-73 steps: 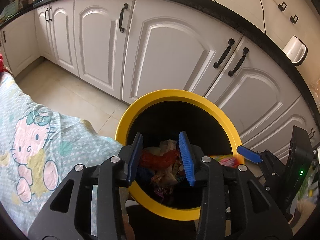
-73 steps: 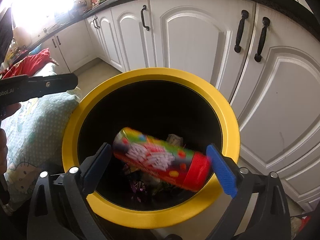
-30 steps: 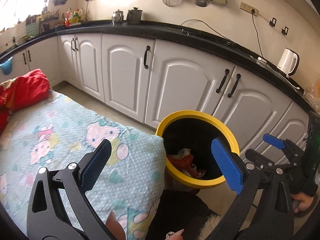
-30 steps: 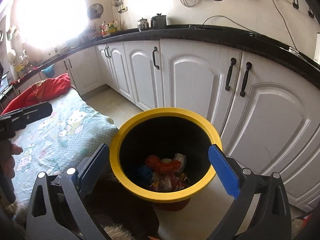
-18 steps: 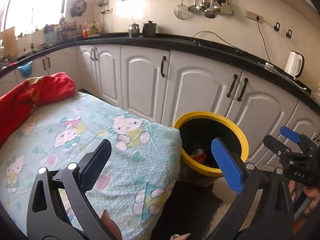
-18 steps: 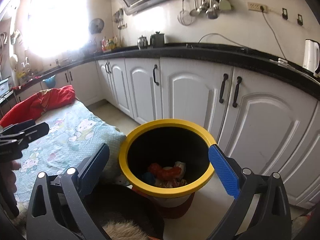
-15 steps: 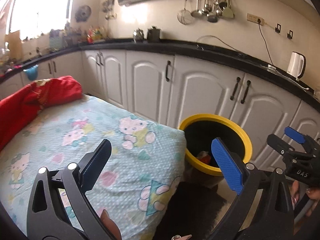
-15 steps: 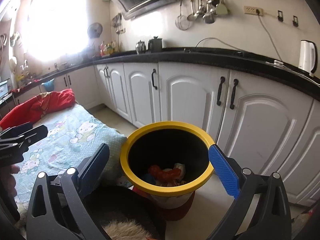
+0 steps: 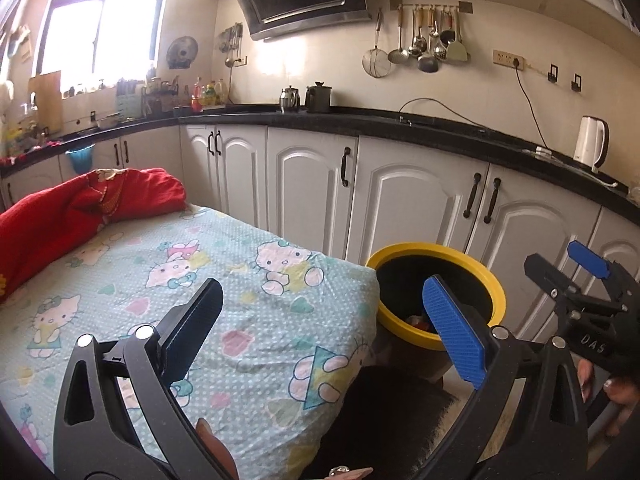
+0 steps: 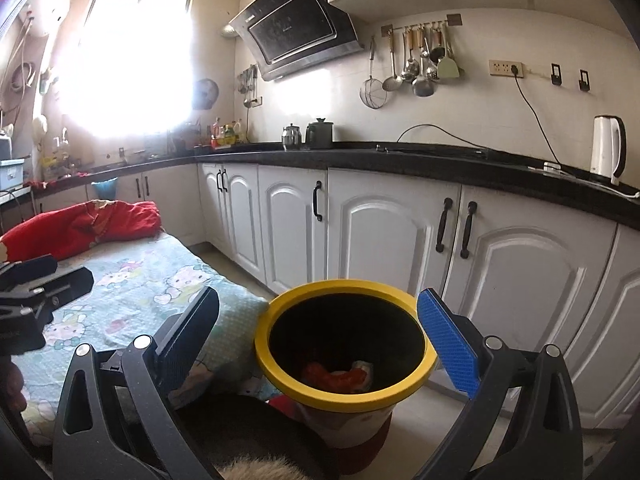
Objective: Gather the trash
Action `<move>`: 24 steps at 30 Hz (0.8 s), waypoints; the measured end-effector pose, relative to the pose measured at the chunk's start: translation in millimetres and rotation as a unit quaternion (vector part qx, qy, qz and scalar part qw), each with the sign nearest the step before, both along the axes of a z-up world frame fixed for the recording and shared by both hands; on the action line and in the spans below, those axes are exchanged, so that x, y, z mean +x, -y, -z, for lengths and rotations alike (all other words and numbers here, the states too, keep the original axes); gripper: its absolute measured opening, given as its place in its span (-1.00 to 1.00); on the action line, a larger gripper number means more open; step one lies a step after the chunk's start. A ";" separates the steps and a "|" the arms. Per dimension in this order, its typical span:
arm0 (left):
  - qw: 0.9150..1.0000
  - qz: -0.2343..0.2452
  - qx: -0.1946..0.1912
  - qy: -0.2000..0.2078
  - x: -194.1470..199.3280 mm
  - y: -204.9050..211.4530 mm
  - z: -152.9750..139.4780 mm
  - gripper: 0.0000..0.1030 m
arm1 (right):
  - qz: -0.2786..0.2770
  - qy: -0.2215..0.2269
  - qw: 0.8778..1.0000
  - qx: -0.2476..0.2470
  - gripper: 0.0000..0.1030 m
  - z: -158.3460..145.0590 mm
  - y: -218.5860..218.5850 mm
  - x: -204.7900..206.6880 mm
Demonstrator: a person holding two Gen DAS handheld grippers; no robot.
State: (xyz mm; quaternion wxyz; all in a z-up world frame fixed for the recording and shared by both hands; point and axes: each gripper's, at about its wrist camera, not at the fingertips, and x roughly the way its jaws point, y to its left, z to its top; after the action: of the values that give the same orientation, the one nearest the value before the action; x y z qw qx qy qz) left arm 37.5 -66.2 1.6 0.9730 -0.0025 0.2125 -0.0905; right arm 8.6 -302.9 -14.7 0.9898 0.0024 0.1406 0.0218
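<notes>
Both your grippers have pulled up and well back from the bin (image 10: 344,344) since a couple of seconds ago, when they hung right over its mouth and the right one was letting go of a red-capped snack tube. That tube is out of your grasp now. Red and pale wrappers (image 10: 340,376) lie at the bottom of the bin, and the tube cannot be told apart among them.

Your right gripper (image 10: 316,340) has its jaws spread wide with nothing between them; the bin sits at 6 o'clock in its view, framed between the two fingers. Your left gripper (image 9: 320,336) is likewise wide open and holds nothing. In the left view the bin (image 9: 492,280) is at 4 o'clock, just beside the corner of the cartoon-cat sheet (image 9: 160,272), with the right gripper at 3 o'clock beyond it.

What this means: that drop looks finished, and you are free to hunt for the next piece. On the sheet that shows in these views, no trash can be seen, only the red blanket (image 9: 72,216) at 9 o'clock. You will probably need to look elsewhere, or the collecting may be about done.
</notes>
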 end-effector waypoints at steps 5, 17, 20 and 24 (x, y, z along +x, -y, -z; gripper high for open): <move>1.000 -0.002 -0.004 0.001 -1.4 -2.0 -1.4 0.79 | -0.005 0.000 1.000 -0.005 0.88 0.9 -4.0 0.0; 1.000 -0.004 -0.003 0.003 -2.7 -4.4 -3.6 0.79 | -0.004 0.000 1.000 -0.008 0.88 2.2 -6.5 -1.1; 1.000 -0.004 -0.004 0.003 -2.7 -4.1 -3.7 0.79 | -0.005 0.001 1.000 -0.008 0.88 2.2 -7.3 -1.2; 1.000 -0.005 -0.005 0.003 -2.7 -4.5 -3.8 0.79 | -0.004 0.000 1.000 -0.007 0.88 2.3 -6.8 -1.1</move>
State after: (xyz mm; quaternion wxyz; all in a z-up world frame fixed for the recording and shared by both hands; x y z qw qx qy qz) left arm 34.8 -61.7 5.4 0.9739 -0.0079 0.2096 -0.0869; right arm 7.5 -296.1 -17.1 0.9898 -0.0054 0.1405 0.0248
